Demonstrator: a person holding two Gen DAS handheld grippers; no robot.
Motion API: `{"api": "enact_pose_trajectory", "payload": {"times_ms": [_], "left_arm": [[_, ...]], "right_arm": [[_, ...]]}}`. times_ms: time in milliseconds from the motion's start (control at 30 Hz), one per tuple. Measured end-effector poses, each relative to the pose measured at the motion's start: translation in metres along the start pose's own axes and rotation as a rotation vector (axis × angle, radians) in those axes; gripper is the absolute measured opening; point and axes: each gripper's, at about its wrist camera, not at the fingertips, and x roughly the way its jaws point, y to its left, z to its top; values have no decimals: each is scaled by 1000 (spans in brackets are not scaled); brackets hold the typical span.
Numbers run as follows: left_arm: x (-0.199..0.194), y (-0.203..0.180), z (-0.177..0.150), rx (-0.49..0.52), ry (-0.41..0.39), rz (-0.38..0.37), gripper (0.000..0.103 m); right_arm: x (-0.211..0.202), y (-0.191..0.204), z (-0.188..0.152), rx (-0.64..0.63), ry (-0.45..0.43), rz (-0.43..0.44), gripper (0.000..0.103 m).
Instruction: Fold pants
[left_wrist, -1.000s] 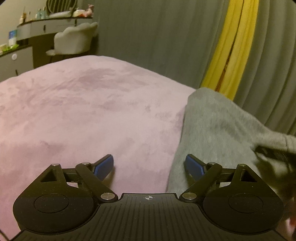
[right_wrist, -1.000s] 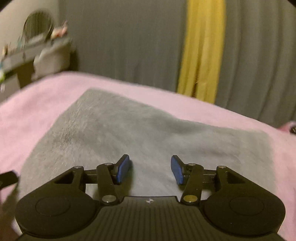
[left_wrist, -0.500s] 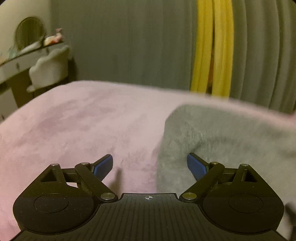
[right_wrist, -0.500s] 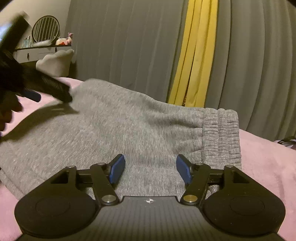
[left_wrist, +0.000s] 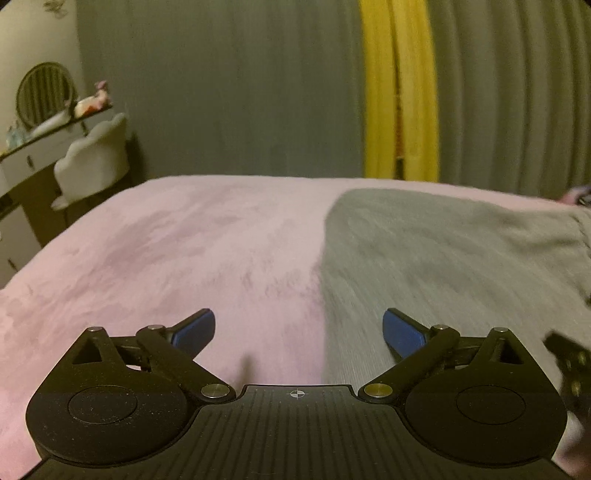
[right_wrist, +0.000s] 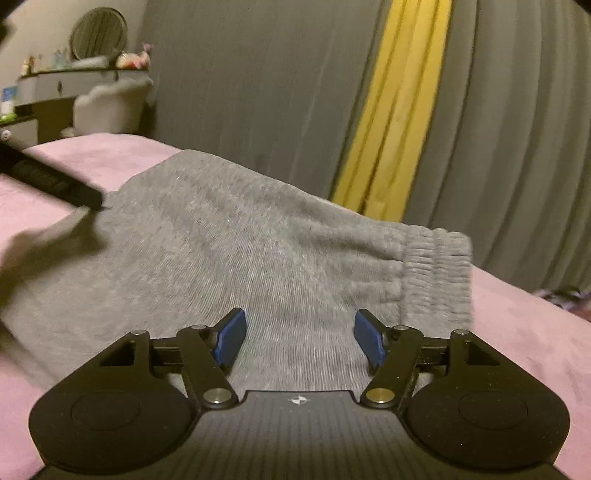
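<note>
Since half a second ago the left gripper (left_wrist: 298, 332) has swung a little so that the straight left edge of the grey pants (left_wrist: 443, 266) now runs down the middle of its view rather than curving off to the right, and the right gripper (right_wrist: 300, 341) has barely shifted over the waistband end. The pants lie on the pink bed cover (left_wrist: 166, 258), a flat, roughly rectangular bundle of soft heathered grey knit with a fine ribbed weave. In the right wrist view the gathered elastic waistband (right_wrist: 436, 273) shows as a band of tight vertical ridges at the right end of the bundle, and the far edge of the cloth rises in a rounded fold. Both grippers stand open with nothing between their blue pads: the left one straddles the pants' left edge, its left pad (left_wrist: 194, 330) over the pink cover and its right pad over grey cloth; the right one hovers over the grey cloth just left of the waistband. Part of the left gripper's black body (right_wrist: 51, 179) reaches in at the left of the right wrist view, near the pants' far left corner. Behind the bed hang grey curtains (left_wrist: 221, 92) with a yellow curtain (left_wrist: 399, 92) between them, and a vanity with a white chair (left_wrist: 92, 162) stands at the far left.
</note>
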Motion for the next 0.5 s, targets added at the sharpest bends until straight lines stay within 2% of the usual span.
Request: {"api": "enact_pose_trajectory", "payload": {"times_ms": [33, 67, 167, 267, 400, 500], "left_arm": [[-9, -2, -6, 16, 7, -4, 101], [-14, -3, -10, 25, 19, -15, 101], [-20, -8, -26, 15, 53, -57, 101], [-14, -9, -34, 18, 63, -21, 102], [-21, 6, -33, -39, 99, 2, 101], [-33, 20, -36, -112, 126, -28, 101]], "right_arm": [[-9, 0, 1, 14, 6, -1, 94], [-21, 0, 0, 31, 7, -16, 97], [-42, 1, -10, -26, 19, -30, 97], [-40, 9, -16, -139, 56, -116, 99], [-49, -12, -5, 1, 154, -139, 99], [-64, -26, -14, 61, 239, -95, 99]]}}
